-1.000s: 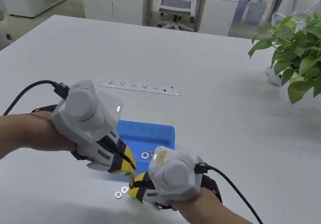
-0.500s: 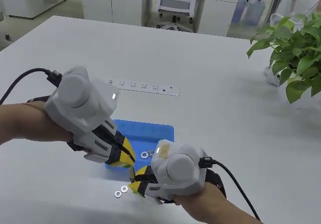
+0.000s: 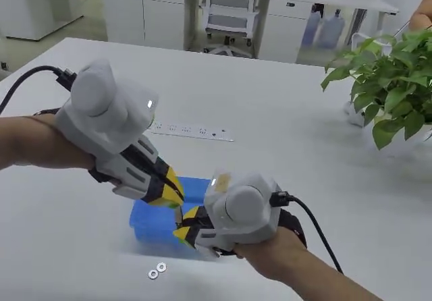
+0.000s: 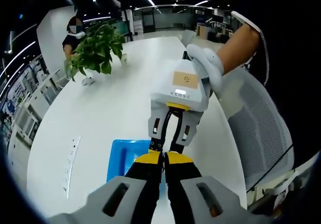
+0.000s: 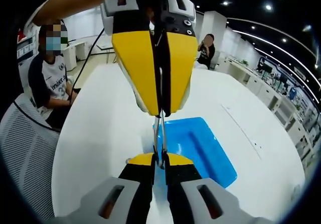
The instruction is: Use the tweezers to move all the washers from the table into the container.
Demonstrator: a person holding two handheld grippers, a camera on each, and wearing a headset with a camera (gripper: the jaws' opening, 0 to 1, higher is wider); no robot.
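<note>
Thin metal tweezers (image 5: 161,133) run between the two grippers, which face each other tip to tip. My left gripper (image 3: 178,201) comes down from the upper left and is shut on the tweezers' upper part. My right gripper (image 3: 178,233) points up from below, its yellow jaws (image 5: 160,159) shut on the lower end. Both hover over the near part of the blue container (image 3: 150,221). Two small washers (image 3: 156,270) lie on the white table just in front of the container. In the left gripper view my own jaws (image 4: 163,156) are pressed together against the right gripper.
A white power strip (image 3: 192,130) lies on the table behind the container. A potted plant (image 3: 388,88) stands at the right. An office chair (image 3: 226,14) and cabinets are beyond the far edge. A person (image 5: 47,68) sits by the table.
Both grippers have risen together away from the two washers on the table and now sit over the container's near edge. The head camera has tilted, so the scene has shifted.
</note>
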